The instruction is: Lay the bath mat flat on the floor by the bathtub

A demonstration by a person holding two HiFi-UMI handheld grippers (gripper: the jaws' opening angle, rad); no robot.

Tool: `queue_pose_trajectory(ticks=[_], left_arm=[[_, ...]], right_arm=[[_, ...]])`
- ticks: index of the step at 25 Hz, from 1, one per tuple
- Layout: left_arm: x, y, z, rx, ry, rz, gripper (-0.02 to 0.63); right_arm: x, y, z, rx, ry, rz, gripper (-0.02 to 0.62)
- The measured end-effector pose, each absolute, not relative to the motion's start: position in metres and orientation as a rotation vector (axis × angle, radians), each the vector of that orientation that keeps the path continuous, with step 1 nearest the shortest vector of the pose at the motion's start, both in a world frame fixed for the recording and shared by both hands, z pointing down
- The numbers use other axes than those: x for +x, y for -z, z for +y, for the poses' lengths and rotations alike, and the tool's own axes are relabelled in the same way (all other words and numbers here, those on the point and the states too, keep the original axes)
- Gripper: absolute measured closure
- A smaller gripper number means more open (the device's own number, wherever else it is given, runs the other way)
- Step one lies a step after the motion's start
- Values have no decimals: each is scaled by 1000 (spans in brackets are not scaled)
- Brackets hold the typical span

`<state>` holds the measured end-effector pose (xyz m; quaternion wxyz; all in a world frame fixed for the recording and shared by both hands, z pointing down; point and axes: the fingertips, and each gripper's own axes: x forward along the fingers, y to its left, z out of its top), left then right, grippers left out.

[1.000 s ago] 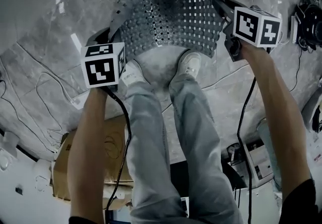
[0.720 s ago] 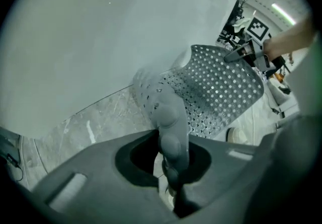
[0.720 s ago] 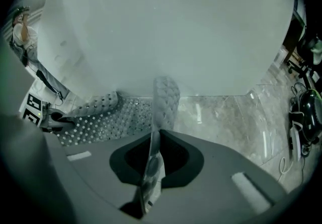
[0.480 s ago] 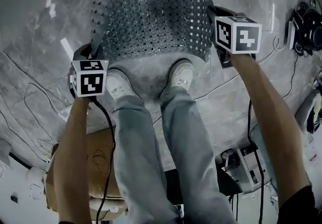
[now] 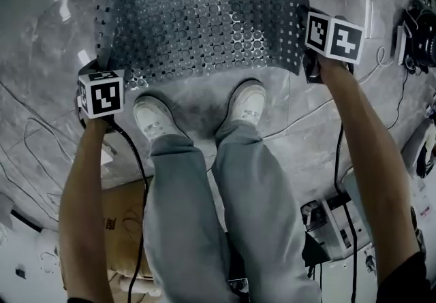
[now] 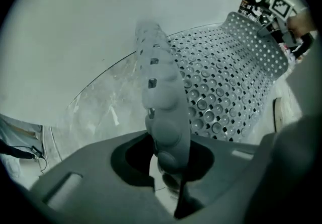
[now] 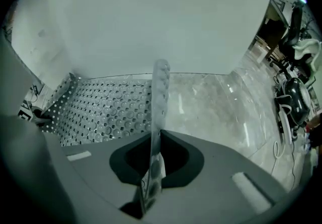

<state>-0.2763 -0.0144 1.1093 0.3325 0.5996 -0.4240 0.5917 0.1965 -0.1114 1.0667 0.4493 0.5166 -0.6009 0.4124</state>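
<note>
The grey perforated bath mat [image 5: 204, 16] with suction cups spreads over the marble floor just ahead of the person's shoes, against the white bathtub wall [image 6: 100, 26]. My left gripper [image 5: 95, 73] is shut on the mat's near left corner. In the left gripper view that edge [image 6: 161, 112] stands up out of the jaws of the left gripper [image 6: 168, 162]. At the near right corner my right gripper [image 5: 308, 60] is also shut on the mat. The pinched edge [image 7: 158, 102] rises from the right gripper [image 7: 151, 167], and the rest of the mat [image 7: 105, 112] lies to its left.
Two white shoes [image 5: 155, 118] [image 5: 248, 101] stand just behind the mat's near edge. A cardboard box [image 5: 119, 227] lies behind the person on the left. Boxy equipment [image 5: 334, 220] and cables lie at the right, and dark gear [image 5: 419, 36] sits at the far right.
Both grippers have moved apart and lower, the left one furthest outward. The mat has opened from a bunched hang into a wide, flatter sheet.
</note>
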Motion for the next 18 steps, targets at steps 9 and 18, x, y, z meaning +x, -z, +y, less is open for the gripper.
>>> queue_pose_trajectory(ticks=[9,18], left_arm=[[-327,-1081,14,1255,-1552,-1197,518],[-291,-1016,48,1175,-1446,-1166,556]], right_arm=[[232,-1057,-85,1323,-1029,-1315,548],[176,-1002,-52,1241,-1134,-1338,566]])
